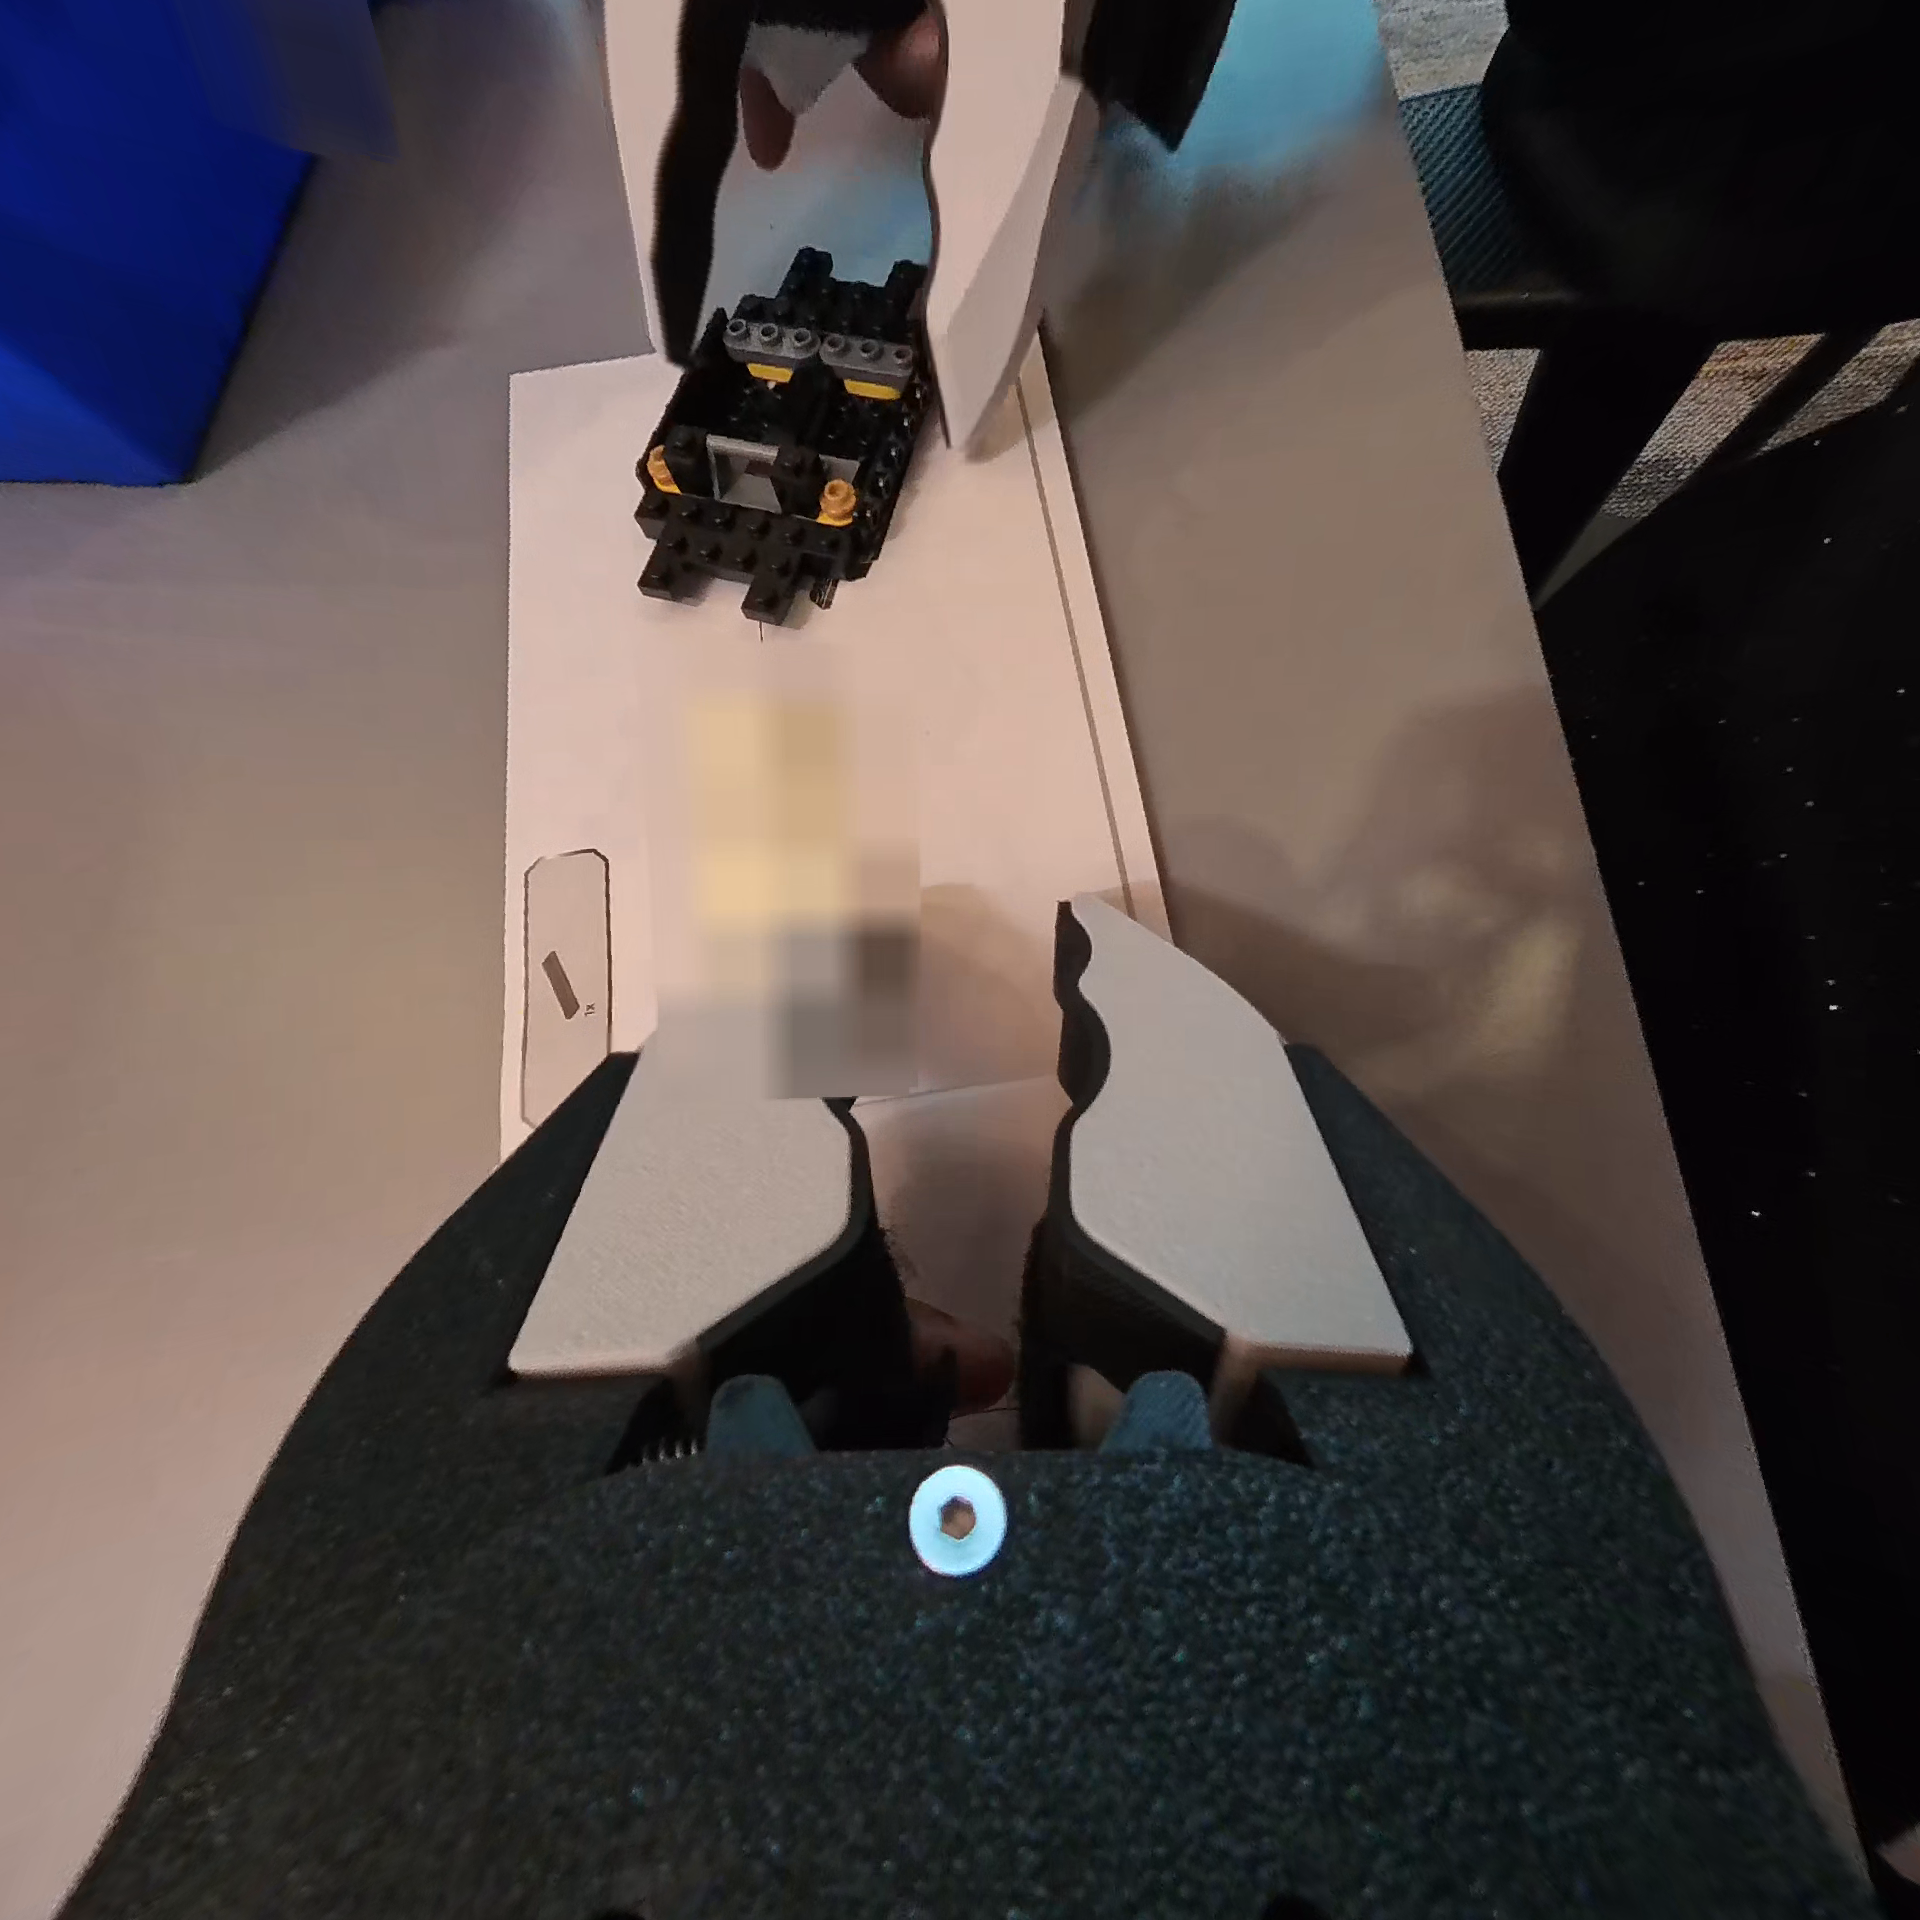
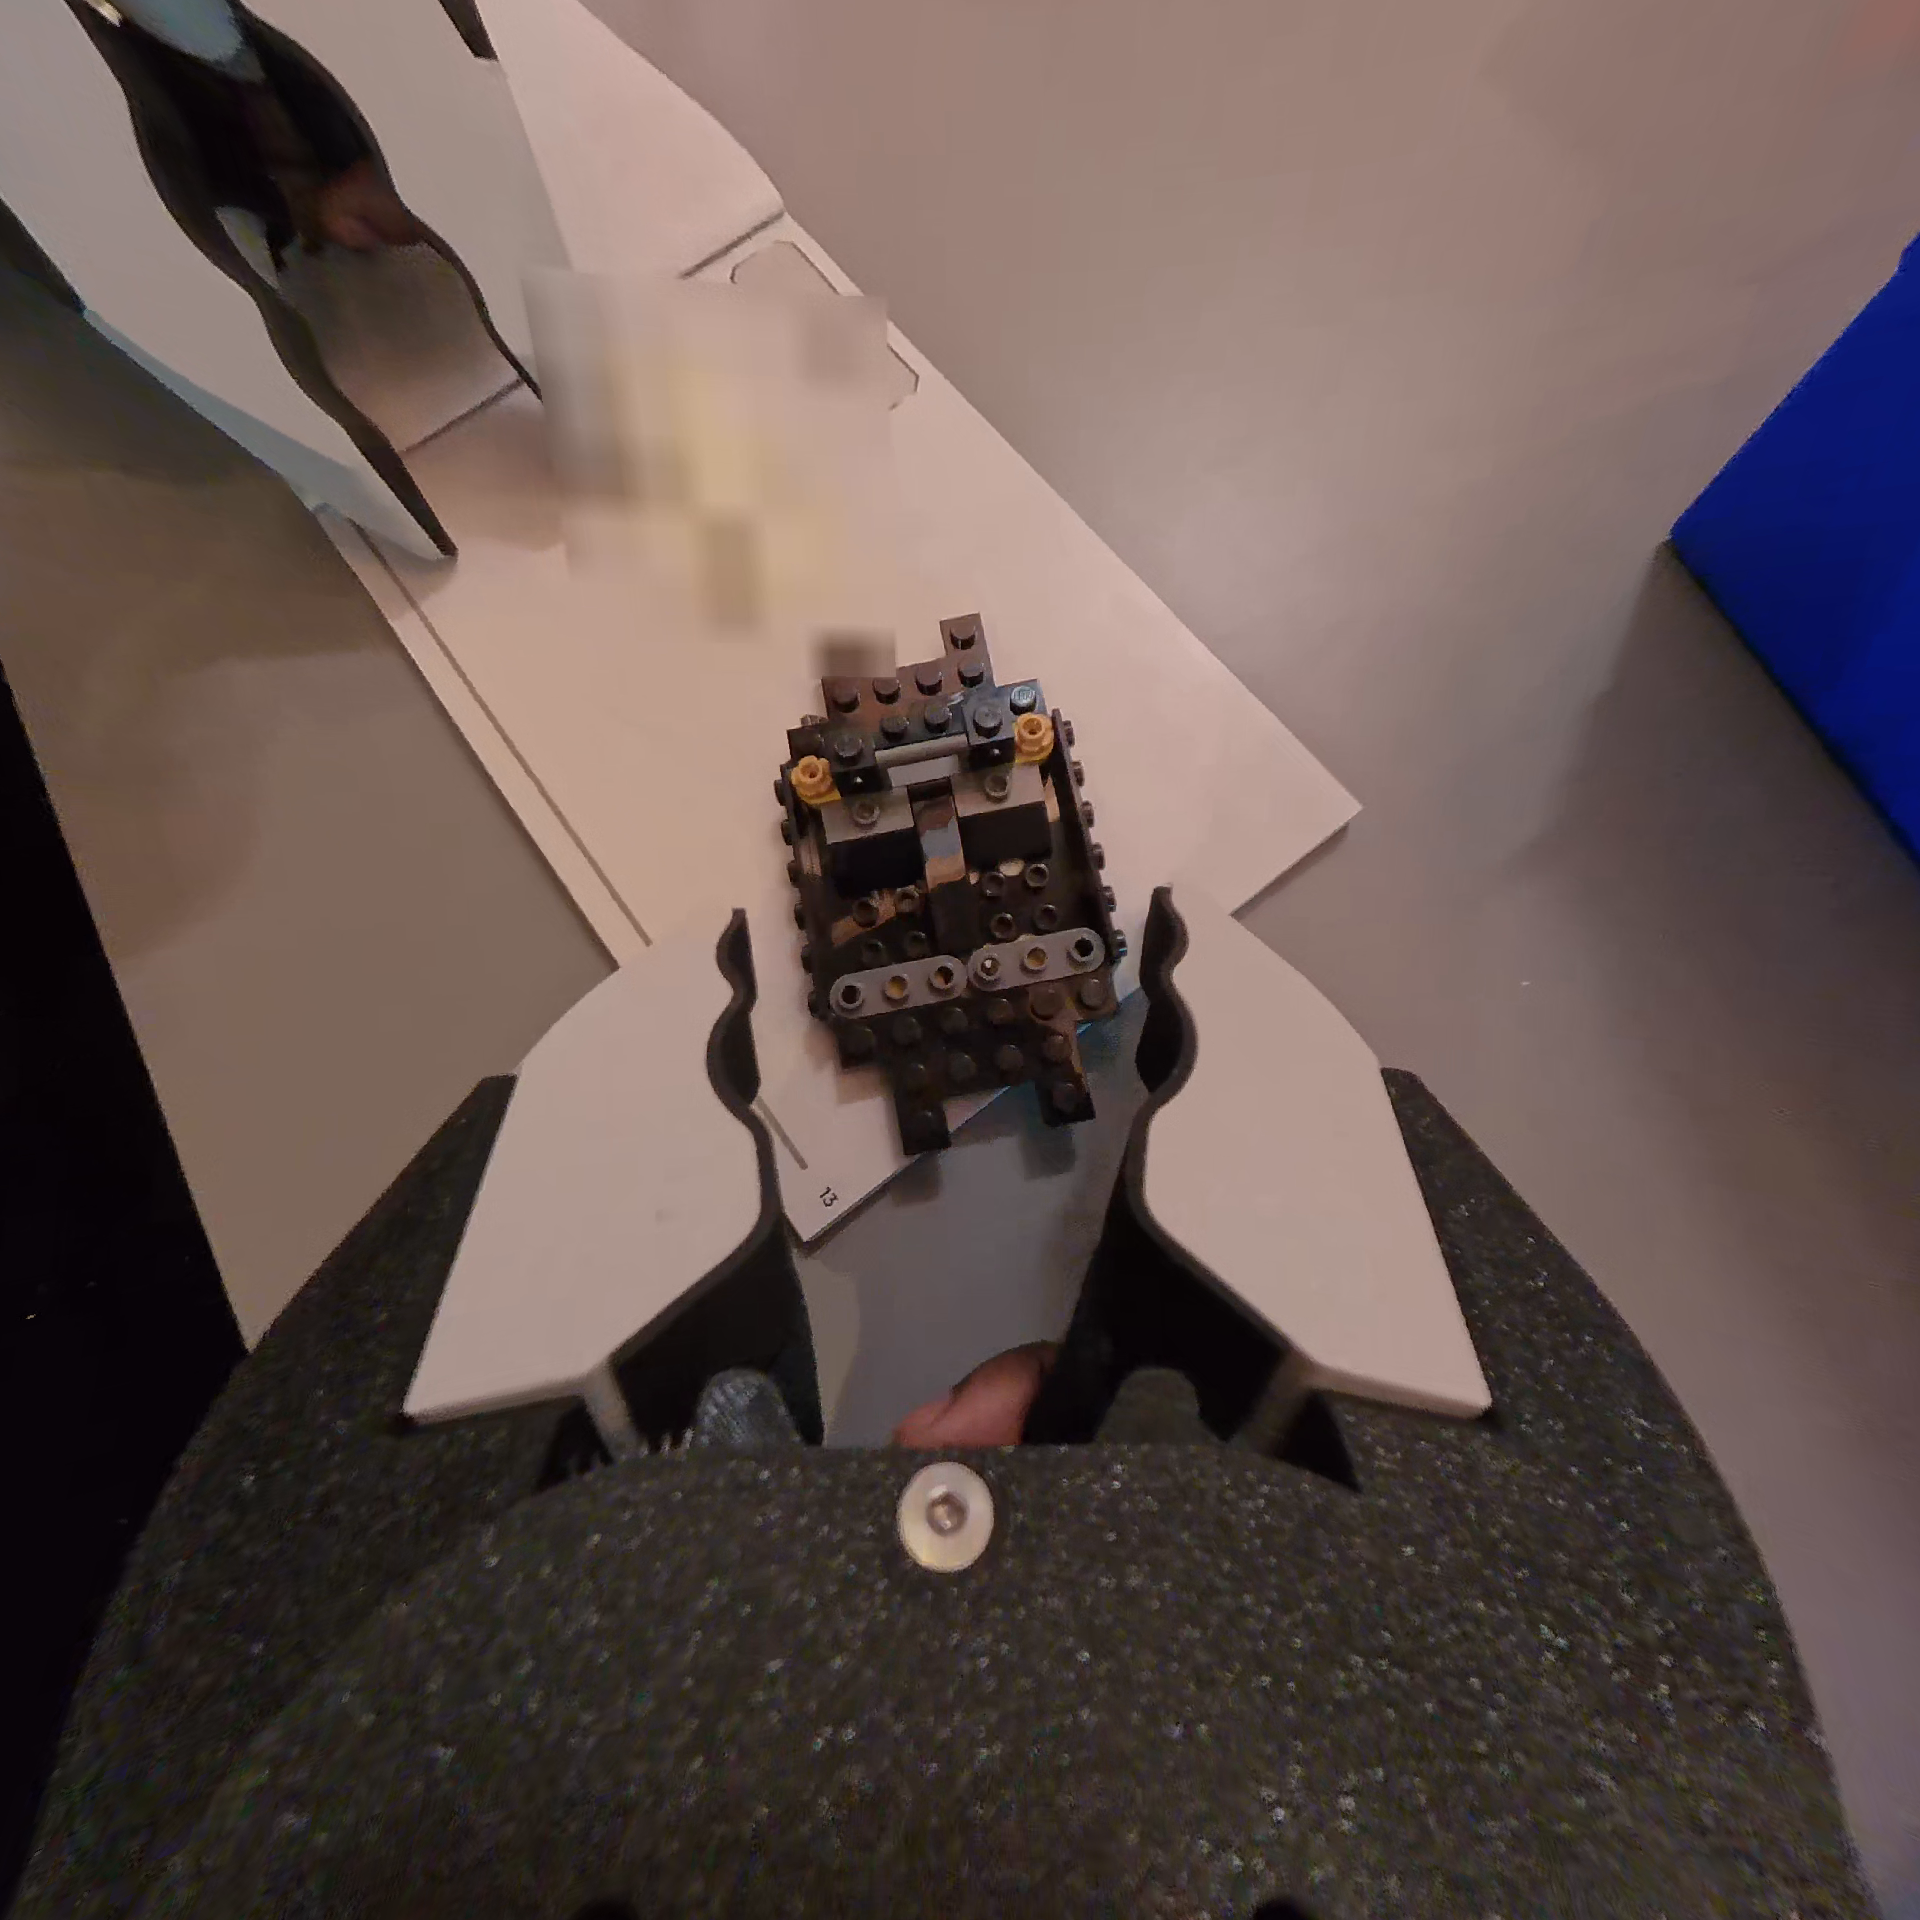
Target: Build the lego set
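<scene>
The right gripper (image 2: 951, 914) has its jaws spread wide, flanking but not clamping the black studded plastic lego model (image 2: 945, 894) with grey and yellow pieces, which sits on the white paper instruction booklet (image 1: 831, 727) on the smooth grey desk (image 1: 260, 831). The left gripper (image 1: 961, 997) hangs released, empty, over the booklet. A blue box (image 2: 1829, 540) is cut off.

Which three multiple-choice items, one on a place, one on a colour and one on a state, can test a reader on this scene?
1. The lego model lies on:
A. the instruction sheet
B. the blue box
C. the floor

2. Its two small round studs are:
A. red
B. yellow
C. green

3. The right gripper is:
A. shut on the model
B. open, a finger on each side of the model
C. out of view

Key: A, white paper shows beneath it; B, both studs look yellow; C is wrong and B right, gaps show beside the model.
</scene>
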### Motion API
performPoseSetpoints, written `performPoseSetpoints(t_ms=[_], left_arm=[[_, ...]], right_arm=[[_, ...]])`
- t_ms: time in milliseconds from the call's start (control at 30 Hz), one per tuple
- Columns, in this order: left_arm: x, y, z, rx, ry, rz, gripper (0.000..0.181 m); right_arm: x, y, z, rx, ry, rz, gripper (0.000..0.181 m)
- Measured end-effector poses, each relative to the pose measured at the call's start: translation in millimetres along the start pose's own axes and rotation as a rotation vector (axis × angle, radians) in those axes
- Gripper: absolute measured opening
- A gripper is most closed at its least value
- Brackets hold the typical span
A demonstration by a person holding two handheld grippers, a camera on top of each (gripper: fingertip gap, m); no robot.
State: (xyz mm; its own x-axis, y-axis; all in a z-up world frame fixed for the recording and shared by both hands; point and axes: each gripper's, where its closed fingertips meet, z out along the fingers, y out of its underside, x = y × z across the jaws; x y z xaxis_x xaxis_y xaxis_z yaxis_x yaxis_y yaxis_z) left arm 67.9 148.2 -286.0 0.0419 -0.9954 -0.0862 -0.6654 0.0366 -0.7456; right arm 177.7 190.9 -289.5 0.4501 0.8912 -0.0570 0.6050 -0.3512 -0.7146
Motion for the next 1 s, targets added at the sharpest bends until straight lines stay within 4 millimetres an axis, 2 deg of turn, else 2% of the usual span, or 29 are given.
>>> performPoseSetpoints(t_ms=[900,933,1000], left_arm=[[-6,0,-2,-0.015,-0.026,0.026,0.040],[-7,0,-4,-0.013,-0.036,0.027,0.042],[-17,-3,-8,0.006,-0.088,-0.006,0.065]], right_arm=[[3,2,1,-0.002,0.020,-0.006,0.061],[3,2,1,-0.002,0.020,-0.006,0.061],[3,2,1,-0.002,0.021,-0.006,0.061]])
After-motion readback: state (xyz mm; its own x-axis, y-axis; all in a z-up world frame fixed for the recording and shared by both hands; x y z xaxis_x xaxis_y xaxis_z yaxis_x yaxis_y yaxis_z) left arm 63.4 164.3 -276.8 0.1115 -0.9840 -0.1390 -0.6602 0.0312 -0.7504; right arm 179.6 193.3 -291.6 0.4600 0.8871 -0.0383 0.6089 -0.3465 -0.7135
